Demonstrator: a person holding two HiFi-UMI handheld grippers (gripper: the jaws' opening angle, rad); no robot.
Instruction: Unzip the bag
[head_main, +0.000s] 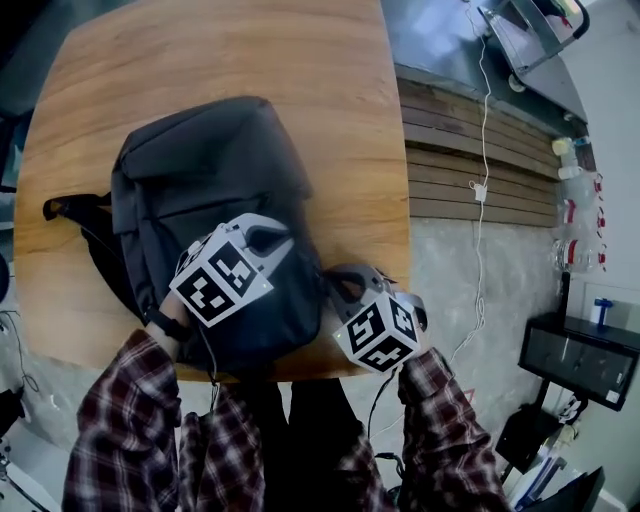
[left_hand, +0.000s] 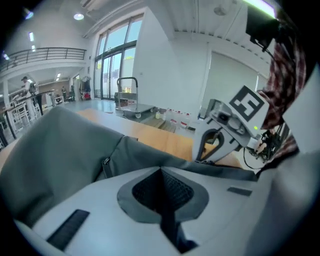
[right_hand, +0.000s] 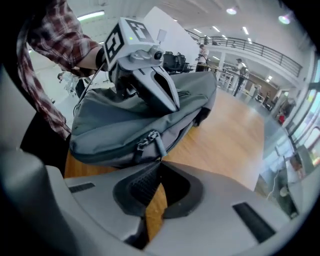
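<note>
A grey bag (head_main: 200, 170) lies across the wooden bench (head_main: 300, 80) with its near corner at the bench's front edge. The left gripper (head_main: 275, 238) rests on top of it, jaws closed. At the bag's near side, the right gripper (head_main: 332, 280) is the one placed to act, its jaws closed at the tip of the zipper pull (right_hand: 152, 141) and apparently pinching it. The zipper runs along the bag's side seam, away from the jaws.
</note>
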